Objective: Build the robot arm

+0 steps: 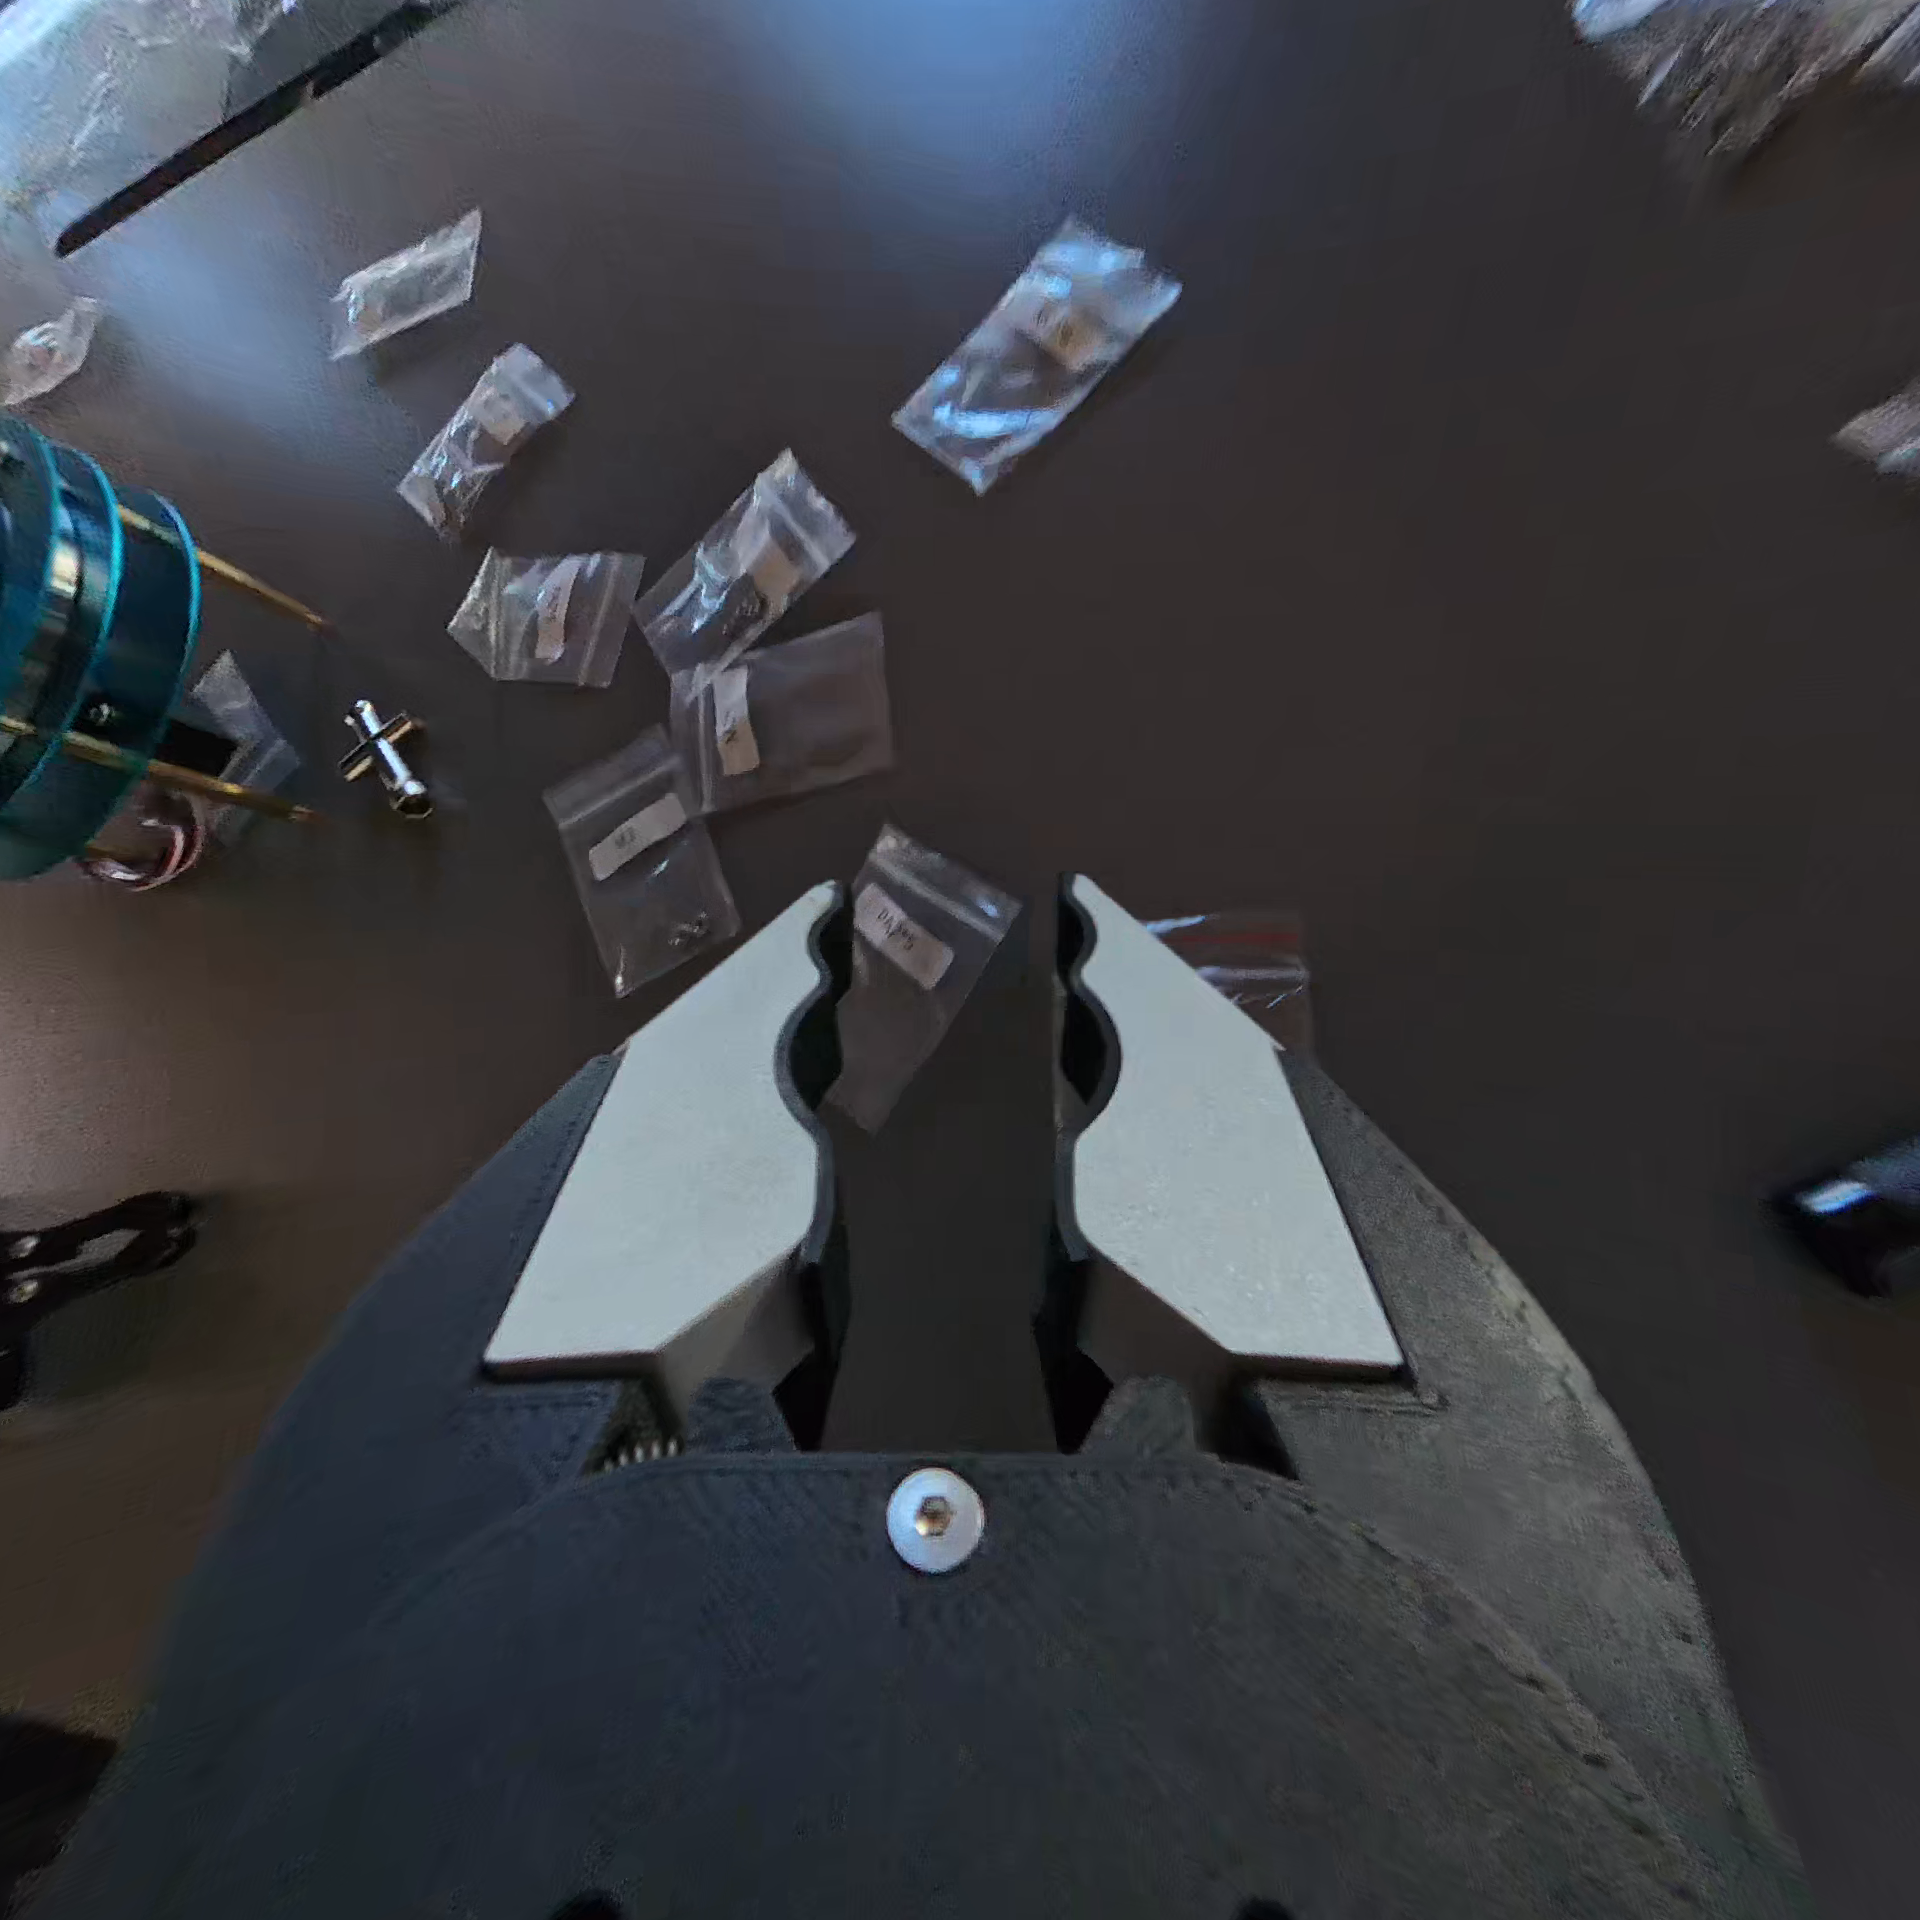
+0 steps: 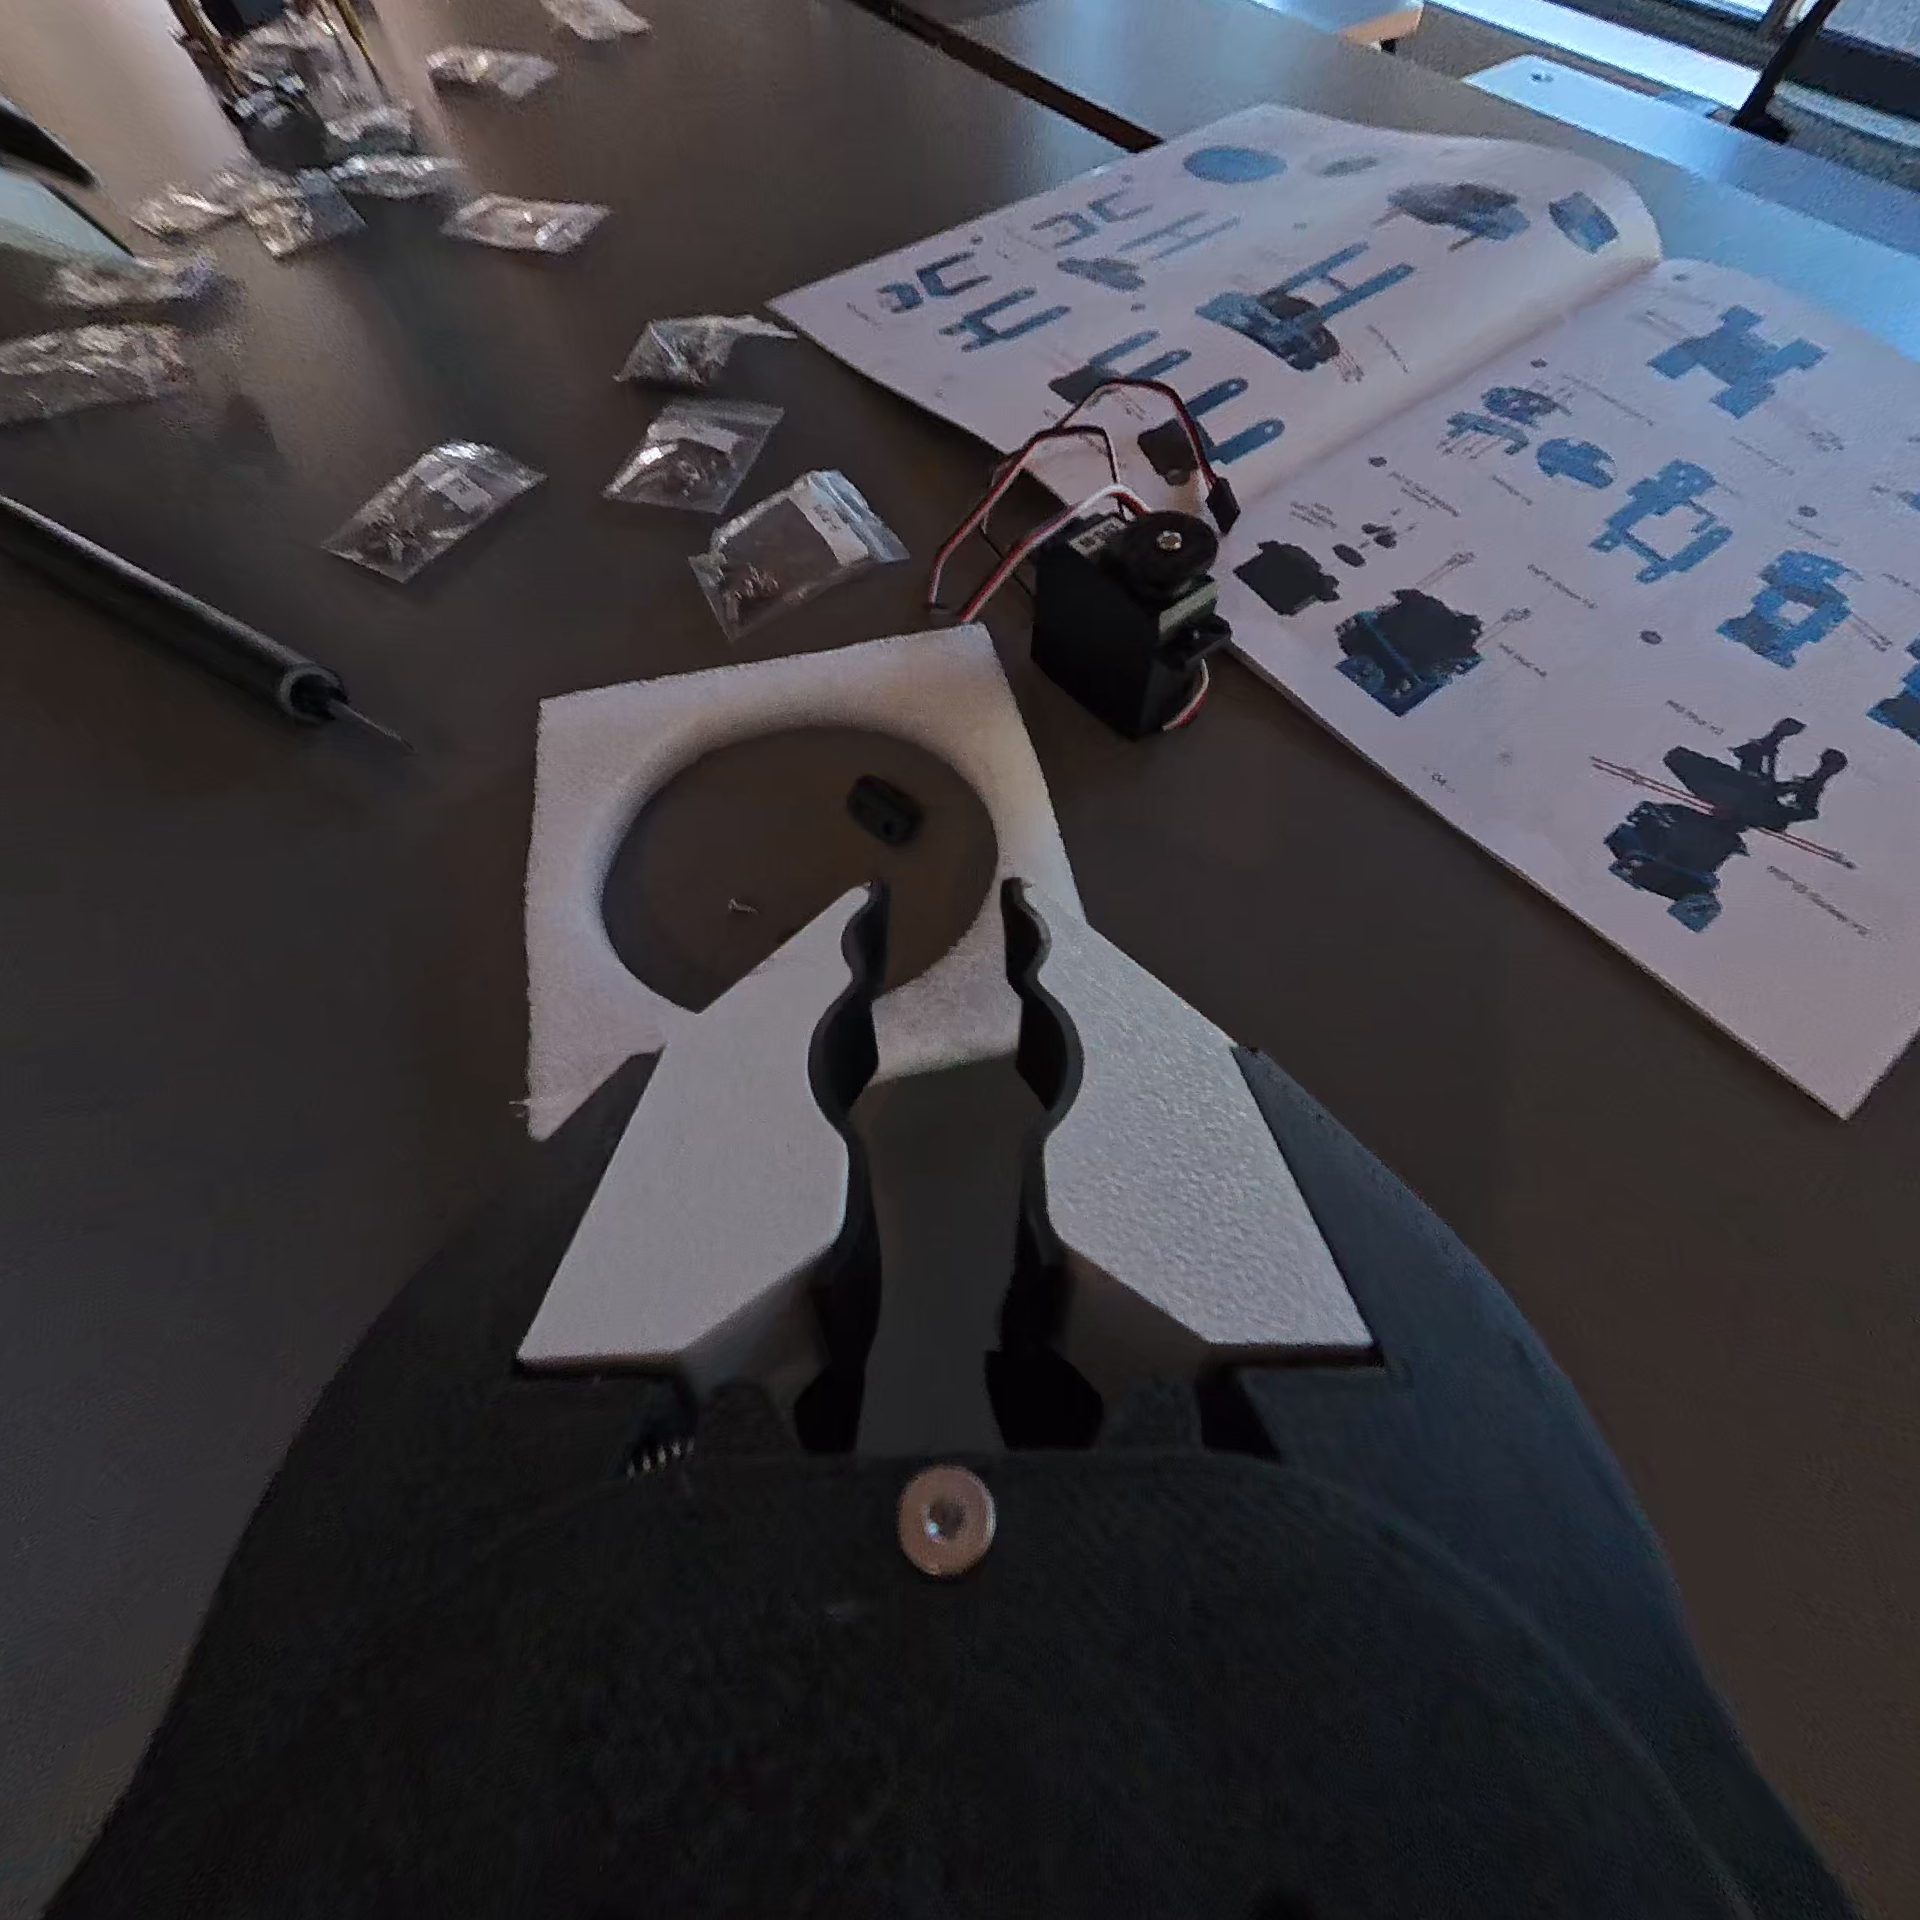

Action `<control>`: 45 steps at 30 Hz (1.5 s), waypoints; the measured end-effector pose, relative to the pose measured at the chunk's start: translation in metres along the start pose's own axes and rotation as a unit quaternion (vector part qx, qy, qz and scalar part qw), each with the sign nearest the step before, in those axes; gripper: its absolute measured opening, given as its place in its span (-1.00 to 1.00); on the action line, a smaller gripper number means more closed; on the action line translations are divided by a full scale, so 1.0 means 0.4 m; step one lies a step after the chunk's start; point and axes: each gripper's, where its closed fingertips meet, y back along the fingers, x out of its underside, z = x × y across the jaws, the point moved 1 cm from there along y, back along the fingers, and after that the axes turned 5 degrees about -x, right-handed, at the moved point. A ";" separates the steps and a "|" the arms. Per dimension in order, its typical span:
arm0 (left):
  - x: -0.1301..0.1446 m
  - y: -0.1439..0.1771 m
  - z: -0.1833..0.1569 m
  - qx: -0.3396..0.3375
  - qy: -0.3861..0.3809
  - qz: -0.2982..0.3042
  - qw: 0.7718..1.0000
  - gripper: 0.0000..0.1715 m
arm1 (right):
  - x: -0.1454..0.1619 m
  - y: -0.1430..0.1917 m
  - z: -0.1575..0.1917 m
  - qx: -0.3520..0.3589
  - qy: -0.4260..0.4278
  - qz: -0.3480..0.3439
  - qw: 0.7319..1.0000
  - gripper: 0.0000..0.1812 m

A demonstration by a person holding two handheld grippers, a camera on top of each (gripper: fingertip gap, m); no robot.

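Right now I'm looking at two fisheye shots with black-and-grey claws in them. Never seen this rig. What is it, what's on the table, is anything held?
Each claw is a hand-held two-finger gripper; a person carries one per hand. A camera on each looks forward along its fingers, so each picture is one gripper's own view.

Left view: the left gripper is open and holds nothing. A small clear bag lies on the dark table between its tips. More bags are scattered beyond, near a metal cross wrench and a teal assembly.

Right view: the right gripper is also open and empty, over a white foam square with a round cutout. Nearby are a black servo with wires, an open instruction booklet and a black screwdriver.
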 end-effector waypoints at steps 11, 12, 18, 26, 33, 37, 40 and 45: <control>-0.323 0.134 -0.277 0.259 0.018 -0.136 0.956 -0.36 | 0.031 -0.018 0.068 -0.070 -0.013 0.139 0.988 -0.68; -0.349 0.144 -0.325 0.292 0.011 -0.147 0.945 -0.38 | 0.035 -0.021 0.068 -0.071 -0.013 0.157 0.985 -0.68; -0.418 0.144 -0.551 0.399 -0.052 -0.157 0.902 -0.42 | 0.050 -0.046 0.064 -0.083 0.048 0.220 0.971 -0.61; -0.418 0.126 -0.636 0.450 -0.074 -0.136 0.880 -0.48 | 0.052 -0.064 0.052 -0.116 0.063 0.242 0.961 -0.70; -0.401 0.107 -0.670 0.502 -0.065 -0.117 0.854 -0.61 | 0.020 -0.063 0.064 -0.144 0.047 0.151 0.977 -0.79; -0.416 0.072 -0.685 0.505 -0.089 -0.119 0.850 -0.62 | 0.007 -0.052 0.041 -0.135 0.040 0.077 0.987 -0.79; -0.474 0.039 -0.697 0.496 -0.125 -0.145 0.847 -0.55 | 0.000 -0.045 0.017 -0.135 0.037 0.037 0.989 -0.79; -0.560 -0.018 -0.770 0.480 -0.216 -0.178 0.832 -0.48 | -0.025 -0.031 -0.017 -0.130 0.027 -0.017 0.991 -0.79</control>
